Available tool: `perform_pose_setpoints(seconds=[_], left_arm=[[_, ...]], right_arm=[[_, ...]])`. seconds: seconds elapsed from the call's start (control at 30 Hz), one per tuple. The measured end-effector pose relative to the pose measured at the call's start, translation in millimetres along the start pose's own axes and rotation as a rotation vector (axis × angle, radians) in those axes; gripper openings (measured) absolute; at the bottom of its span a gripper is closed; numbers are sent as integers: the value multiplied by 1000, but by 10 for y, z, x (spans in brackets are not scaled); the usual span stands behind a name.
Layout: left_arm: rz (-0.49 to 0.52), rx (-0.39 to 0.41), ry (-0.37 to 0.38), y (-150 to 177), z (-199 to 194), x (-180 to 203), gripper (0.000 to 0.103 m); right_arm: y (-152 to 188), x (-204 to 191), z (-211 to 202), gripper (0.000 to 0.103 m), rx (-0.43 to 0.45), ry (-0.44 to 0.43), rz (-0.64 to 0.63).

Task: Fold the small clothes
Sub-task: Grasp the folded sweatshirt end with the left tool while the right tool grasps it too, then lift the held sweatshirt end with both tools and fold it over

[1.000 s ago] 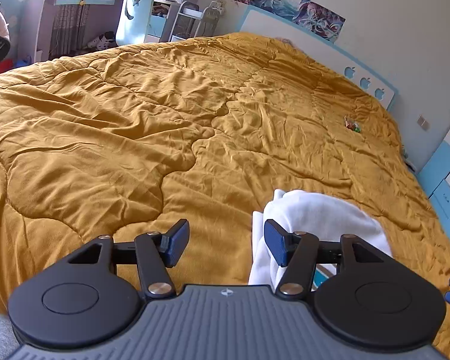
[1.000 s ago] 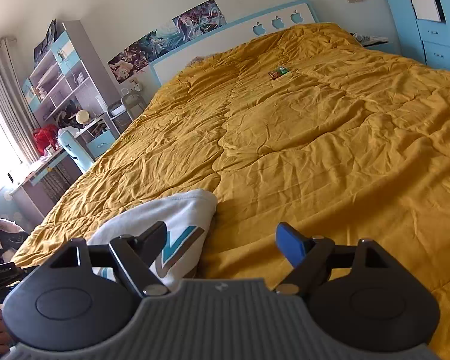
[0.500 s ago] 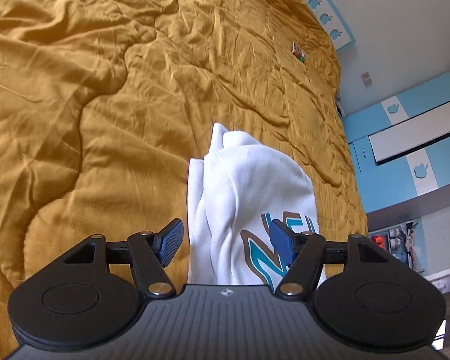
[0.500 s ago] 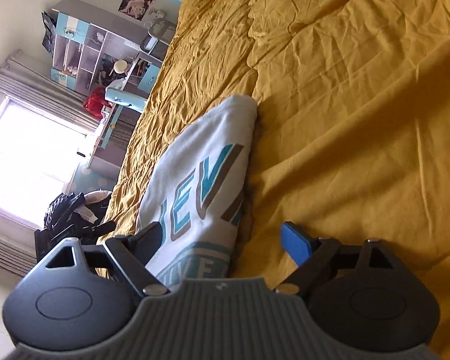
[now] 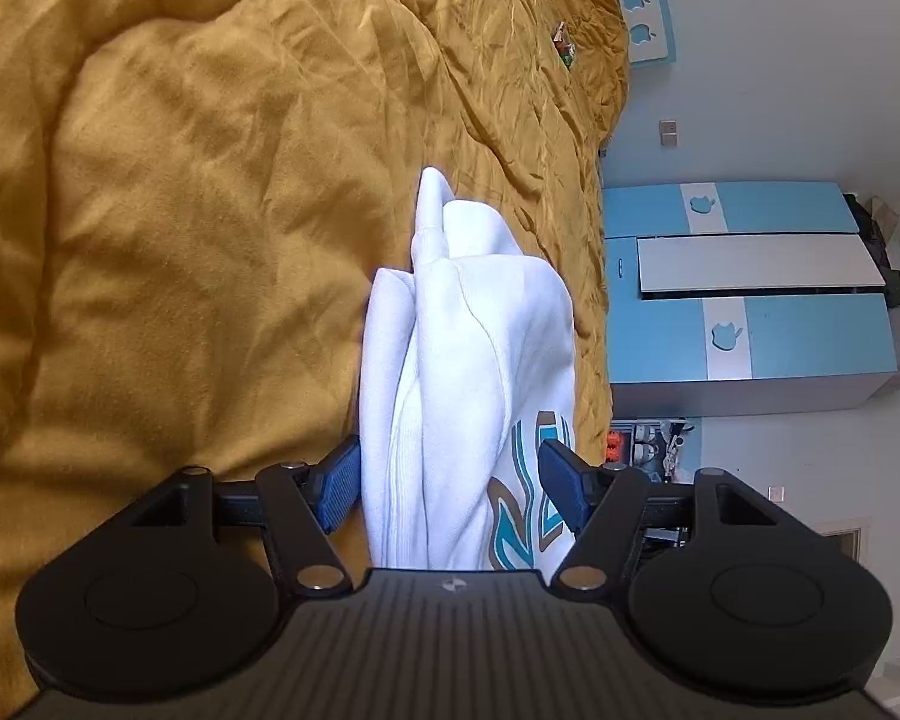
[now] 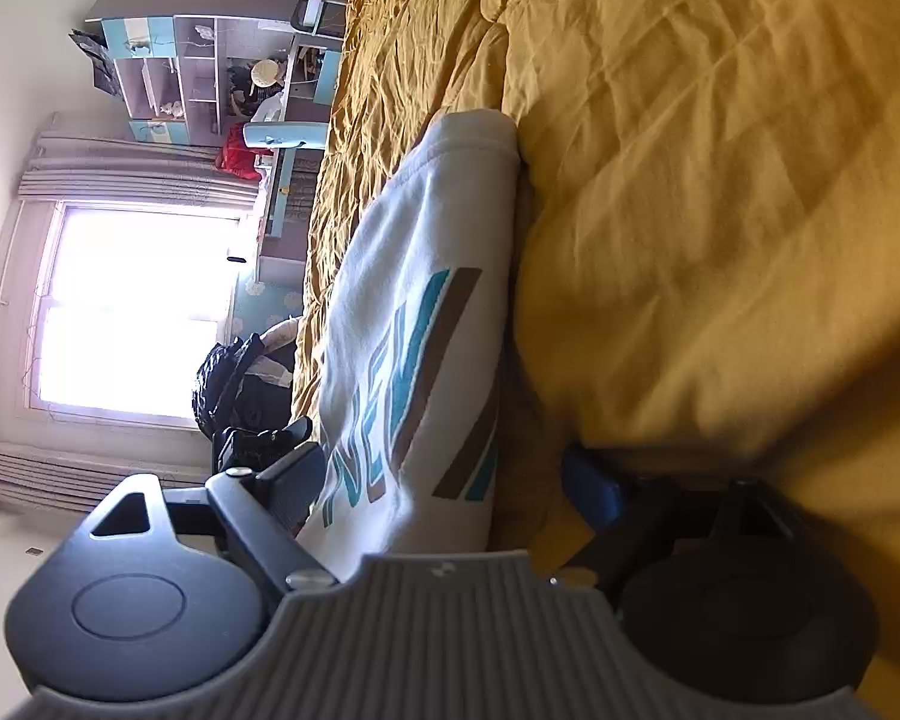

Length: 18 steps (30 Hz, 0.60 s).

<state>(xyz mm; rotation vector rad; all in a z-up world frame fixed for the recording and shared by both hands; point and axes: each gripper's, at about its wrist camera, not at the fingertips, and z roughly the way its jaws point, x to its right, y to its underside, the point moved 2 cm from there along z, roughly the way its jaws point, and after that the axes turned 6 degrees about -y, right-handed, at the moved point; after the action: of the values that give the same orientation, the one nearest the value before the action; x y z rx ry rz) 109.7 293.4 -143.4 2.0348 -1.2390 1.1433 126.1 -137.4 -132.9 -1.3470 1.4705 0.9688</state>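
Two tools flank the white sweatshirt lying bunched on the yellow quilt: left tool and right tool both gape wide, pads unpressed. Closing now might pinch several layers, or quilt, spoiling the fold.

One white garment with teal and brown lettering lies at the centre of the frame, on one mustard quilt. One small coloured object sits at the quilt's upper right. Three apple cut-outs mark the headboard at the top. Two grippers appear, each with two fingers.
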Motion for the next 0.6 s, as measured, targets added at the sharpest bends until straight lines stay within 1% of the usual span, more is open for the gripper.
perform_pose_setpoints(seconds=[0.13, 0.3, 0.33, 0.37, 0.4, 0.43, 0.47, 0.5, 0.53, 0.57, 0.6], left_arm=[[61, -26, -26, 20, 169, 113, 77], [124, -31, -42, 83, 281, 233, 78], [128, -25, -47, 105, 288, 245, 77], [130, -20, -49, 118, 288, 253, 72], [135, -11, -56, 127, 291, 266, 70], [137, 1, -81, 150, 274, 281, 64], [133, 11, -110, 167, 264, 293, 50], [123, 20, -136, 194, 260, 298, 44], [118, 29, -146, 220, 246, 326, 39], [126, 40, -161, 253, 229, 364, 34], [133, 48, -197, 274, 230, 425, 33]], right_arm=[[-3, -7, 175, 83, -18, 4, -15], [4, -61, 380, 83, -26, -3, -27], [6, -73, 421, 83, -32, -7, -31], [22, -113, 494, 83, -44, -12, -39], [34, -139, 545, 82, -53, -12, -50], [50, -181, 613, 74, -63, 0, -67], [58, -208, 668, 67, -75, 33, -85], [67, -235, 714, 52, -71, 83, -102], [82, -258, 735, 44, -66, 126, -113], [95, -291, 743, 43, -55, 143, -125], [115, -322, 730, 39, -39, 153, -140]])
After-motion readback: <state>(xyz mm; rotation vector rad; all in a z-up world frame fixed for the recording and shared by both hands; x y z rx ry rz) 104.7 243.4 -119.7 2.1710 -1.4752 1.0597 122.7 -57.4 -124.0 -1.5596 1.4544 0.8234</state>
